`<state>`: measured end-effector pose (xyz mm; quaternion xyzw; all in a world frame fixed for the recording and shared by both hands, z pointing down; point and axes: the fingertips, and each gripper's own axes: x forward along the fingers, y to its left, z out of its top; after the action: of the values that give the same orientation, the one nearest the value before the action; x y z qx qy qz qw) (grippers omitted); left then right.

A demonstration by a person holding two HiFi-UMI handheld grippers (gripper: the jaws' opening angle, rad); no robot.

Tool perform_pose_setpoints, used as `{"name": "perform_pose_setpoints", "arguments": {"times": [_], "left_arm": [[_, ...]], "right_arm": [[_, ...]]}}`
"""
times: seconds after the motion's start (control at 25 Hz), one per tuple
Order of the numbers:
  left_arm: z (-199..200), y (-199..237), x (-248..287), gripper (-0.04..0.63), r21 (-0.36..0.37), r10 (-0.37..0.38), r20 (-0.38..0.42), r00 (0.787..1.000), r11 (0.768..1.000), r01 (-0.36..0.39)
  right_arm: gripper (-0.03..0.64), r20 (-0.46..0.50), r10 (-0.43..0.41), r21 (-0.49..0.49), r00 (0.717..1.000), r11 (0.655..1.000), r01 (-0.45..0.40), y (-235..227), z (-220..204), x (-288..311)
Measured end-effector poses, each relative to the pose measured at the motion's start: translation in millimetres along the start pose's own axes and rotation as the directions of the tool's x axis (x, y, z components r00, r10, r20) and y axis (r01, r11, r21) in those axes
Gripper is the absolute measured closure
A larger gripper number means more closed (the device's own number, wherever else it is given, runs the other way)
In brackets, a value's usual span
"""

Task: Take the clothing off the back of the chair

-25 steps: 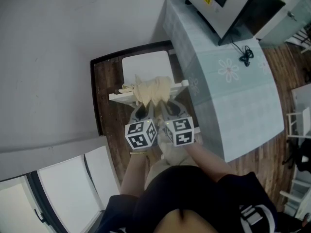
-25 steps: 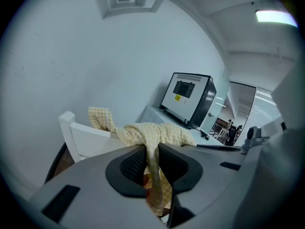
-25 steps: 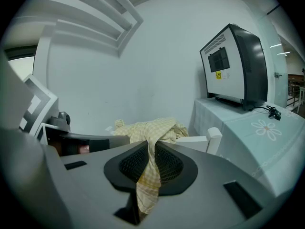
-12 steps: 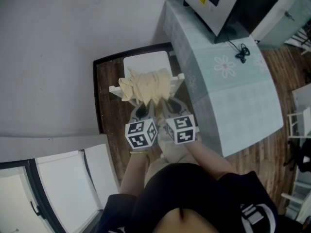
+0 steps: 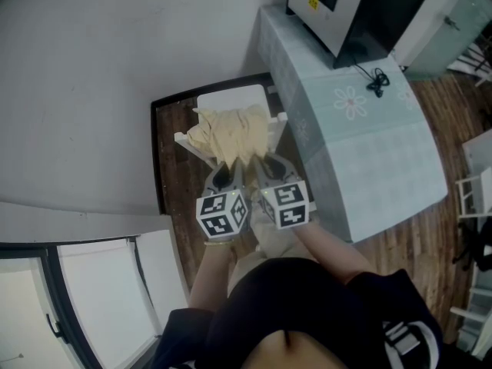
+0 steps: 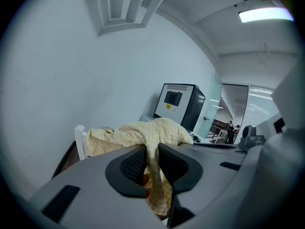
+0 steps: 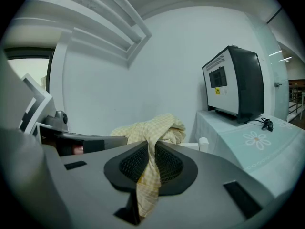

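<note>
**Status:** removal step in hand, not yet complete. Both claws are engaged on the garment.

**Left claw** [image 5: 228, 167]: jaws pressed nearly together, pinching a fold of the yellow checked garment [image 5: 231, 131]. In the left gripper view the fold passes between the pads and a short tail hangs below them.

**Right claw** [image 5: 265, 164]: same config. Jaws are nearly closed on a second fold of the same garment, just beside the left grip, with a tail hanging below the pads.

**Garment position:** the bulk is bunched over the top rail [image 5: 183, 140] of the white chair [image 5: 231, 98], covering the mid section. Both rail ends show bare. The near edge runs back into the two claws.

**Why held this way (judgement):**
- Two pinch pts side by side share the load and gather the cloth, so it should come off as one bundle rather than trail from one corner.
- Both claws approach from behind the backrest, angled slightly down. The cloth is thus drawn up and toward the person, away from the seat.
- The thin fabric explains the near-closed jaws.

**Surroundings:** the chair stands on dark wood floor [image 5: 171, 175] by the wall. The bench [image 5: 369, 152], under a pale floral cover, is just beside it on the right and carries a boxy appliance [image 5: 346, 6] and a cable [image 5: 377, 83].

**Risk (judgement):** cloth may snag on a rail end.
</note>
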<state>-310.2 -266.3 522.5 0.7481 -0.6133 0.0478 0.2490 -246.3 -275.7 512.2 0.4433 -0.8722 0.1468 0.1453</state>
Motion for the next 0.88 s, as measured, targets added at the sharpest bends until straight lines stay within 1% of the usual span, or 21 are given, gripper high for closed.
{"name": "perform_pose_setpoints", "arguments": {"times": [0.24, 0.44, 0.72, 0.88], "left_arm": [[4, -9, -17, 0.528, 0.014, -0.009, 0.022, 1.0, 1.0, 0.008], [9, -19, -32, 0.528, 0.026, -0.018, 0.054, 0.998, 1.0, 0.017], [10, -40, -55, 0.528, 0.053, -0.045, 0.082, 0.996, 0.998, 0.04], [7, -50, -68, 0.528, 0.068, -0.049, 0.09, 0.995, 0.997, 0.043]], "right_arm": [[0.563, 0.033, -0.005, -0.027, 0.999, 1.0, 0.006, 5, 5, -16], [0.563, 0.057, -0.012, -0.016, 0.998, 1.0, 0.013, 12, 11, -34], [0.563, 0.09, -0.039, -0.026, 0.995, 0.999, 0.042, 14, 14, -62], [0.563, 0.097, -0.036, -0.015, 0.995, 0.999, 0.038, 19, 11, -76]]}}
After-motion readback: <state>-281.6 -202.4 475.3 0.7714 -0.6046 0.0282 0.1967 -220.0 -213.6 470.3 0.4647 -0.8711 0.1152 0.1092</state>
